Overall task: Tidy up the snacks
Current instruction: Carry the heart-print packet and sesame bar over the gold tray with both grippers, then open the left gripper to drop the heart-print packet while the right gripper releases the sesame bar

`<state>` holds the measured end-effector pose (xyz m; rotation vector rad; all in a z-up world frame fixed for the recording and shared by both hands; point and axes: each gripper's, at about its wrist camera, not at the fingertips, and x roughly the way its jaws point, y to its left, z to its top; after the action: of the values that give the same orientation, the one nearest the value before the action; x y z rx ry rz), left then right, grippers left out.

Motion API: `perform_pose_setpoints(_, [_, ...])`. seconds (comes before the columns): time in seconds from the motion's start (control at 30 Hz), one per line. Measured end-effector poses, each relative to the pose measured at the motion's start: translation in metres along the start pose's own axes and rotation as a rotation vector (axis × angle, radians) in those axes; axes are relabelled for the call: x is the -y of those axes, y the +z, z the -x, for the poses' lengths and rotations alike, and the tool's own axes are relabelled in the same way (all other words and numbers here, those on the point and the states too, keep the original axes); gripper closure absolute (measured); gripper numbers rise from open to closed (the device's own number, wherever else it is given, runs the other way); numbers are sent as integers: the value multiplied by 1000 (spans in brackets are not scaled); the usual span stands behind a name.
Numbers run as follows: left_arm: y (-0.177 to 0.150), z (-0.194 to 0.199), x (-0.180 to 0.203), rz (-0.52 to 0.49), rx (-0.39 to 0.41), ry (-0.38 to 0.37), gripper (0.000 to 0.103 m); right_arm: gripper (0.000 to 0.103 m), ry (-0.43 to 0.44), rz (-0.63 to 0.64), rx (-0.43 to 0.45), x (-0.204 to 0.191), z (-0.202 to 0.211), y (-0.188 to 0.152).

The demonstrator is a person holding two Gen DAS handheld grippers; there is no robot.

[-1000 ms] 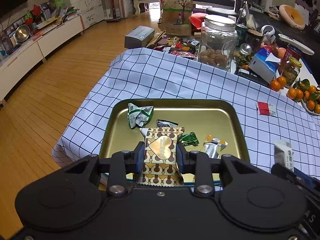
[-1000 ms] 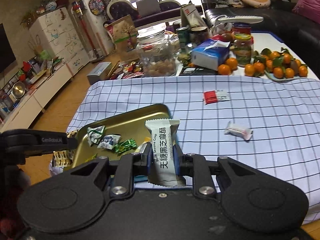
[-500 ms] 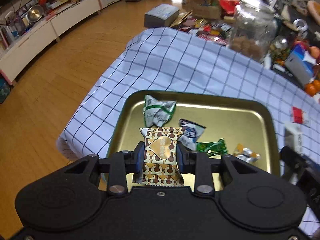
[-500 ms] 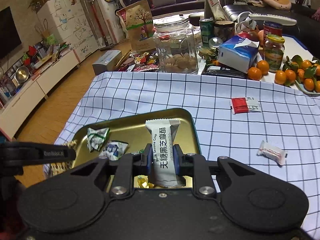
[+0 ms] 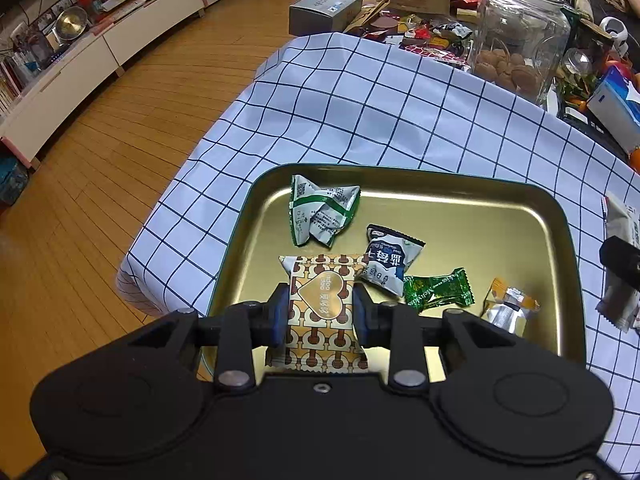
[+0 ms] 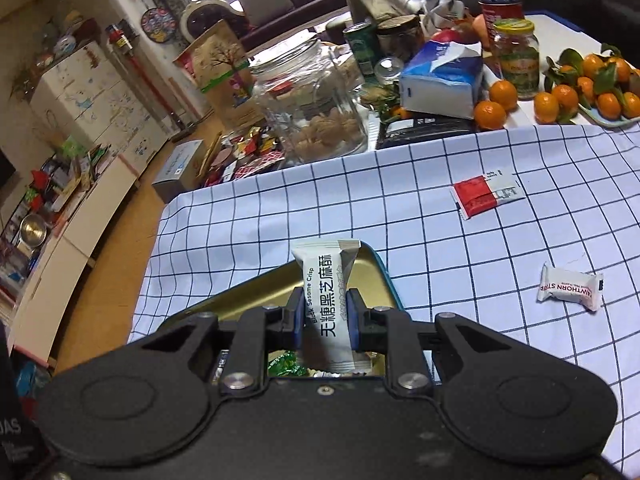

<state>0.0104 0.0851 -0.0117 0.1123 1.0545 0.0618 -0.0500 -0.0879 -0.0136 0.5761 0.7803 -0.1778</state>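
From the left wrist, the left gripper (image 5: pixel 320 312) is clamped on a brown patterned wafer packet (image 5: pixel 320 312) with a gold heart, held over the near edge of the gold tray (image 5: pixel 460 216). In the tray lie a crumpled green-and-white wrapper (image 5: pixel 322 214), a dark blue-and-white candy (image 5: pixel 386 258), a green candy (image 5: pixel 438 290) and a silver-orange one (image 5: pixel 508 310).

From the right wrist, the right gripper (image 6: pixel 323 316) grips a white black sesame crisp bar (image 6: pixel 330 300) upright above the tray's far corner (image 6: pixel 378 276). On the checked cloth (image 6: pixel 460 280) rest a red-and-white sachet (image 6: pixel 486 194) and a white hawthorn strip (image 6: pixel 570 288); whether the bar touches the tray is hard to judge.
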Motion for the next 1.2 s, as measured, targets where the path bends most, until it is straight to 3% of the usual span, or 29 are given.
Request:
perform_pose_setpoints(0.37, [-2, 0, 5, -3, 3, 2, 62, 80, -5, 138, 40, -18, 7, -10])
perform_pose_setpoints(0.53, [0, 2, 3, 11, -4, -23, 57, 80, 5, 132, 39, -20, 6, -11])
perform_pose_setpoints(1.07, [-1, 1, 5, -10, -16, -28, 57, 80, 17, 115, 27, -21, -2, -12])
perform_pose_setpoints(1.13, [-2, 1, 6, -21, -13, -20, 57, 78, 28, 107, 27, -21, -3, -13])
perform_pose_setpoints(1.2, [-2, 1, 6, -24, -13, -16, 57, 47, 24, 101, 31, -21, -4, -13])
